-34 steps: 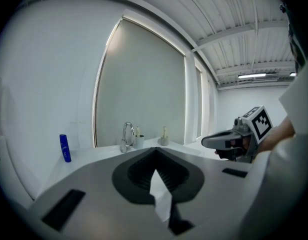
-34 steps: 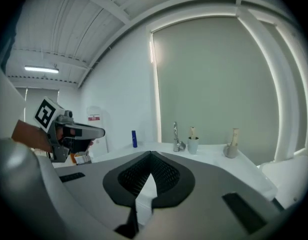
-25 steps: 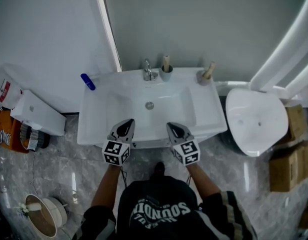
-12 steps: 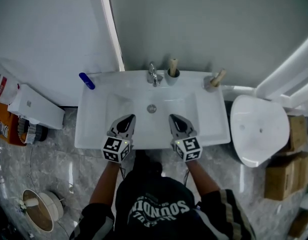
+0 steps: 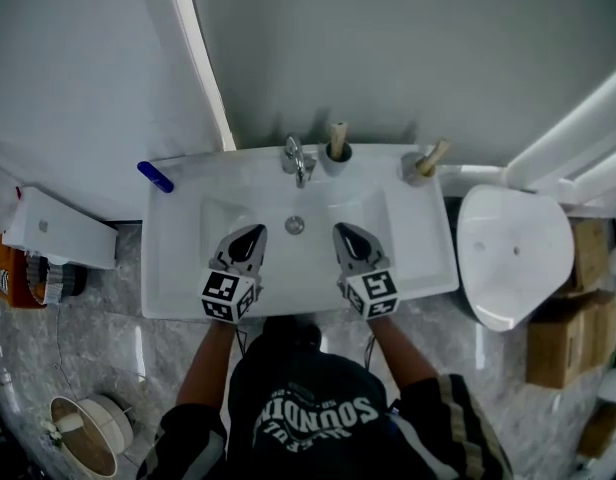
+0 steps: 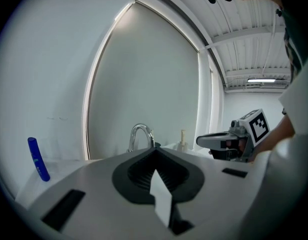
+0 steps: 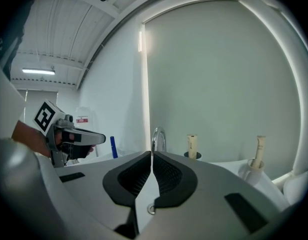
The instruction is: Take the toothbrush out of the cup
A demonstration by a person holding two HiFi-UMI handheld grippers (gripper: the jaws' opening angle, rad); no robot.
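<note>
As our left gripper (image 5: pixel 249 236) and right gripper (image 5: pixel 344 235), both clenched empty, advance over the white ceramic sink (image 5: pixel 183 263), the wooden-handled toothbrush (image 5: pixel 337 137) in its grey cup (image 5: pixel 333 161) comes nearer.

A white washbasin (image 5: pixel 178 268) stands against a grey wall, with a round drain (image 5: pixel 295 225) in the middle of its bowl. A chrome faucet (image 5: pixel 295 158) rises from the basin's back rim at the centre. A blue tube (image 5: pixel 155 176) lies on the basin's back left corner. Just right of the basin is a white toilet (image 5: pixel 513 253), and cardboard boxes (image 5: pixel 568 318) sit beyond it. Left of the basin a white box (image 5: pixel 60 233) rests on the grey marbled floor (image 5: pixel 118 348), and a round bin (image 5: pixel 83 433) stands farther out from the basin's left front corner.
</note>
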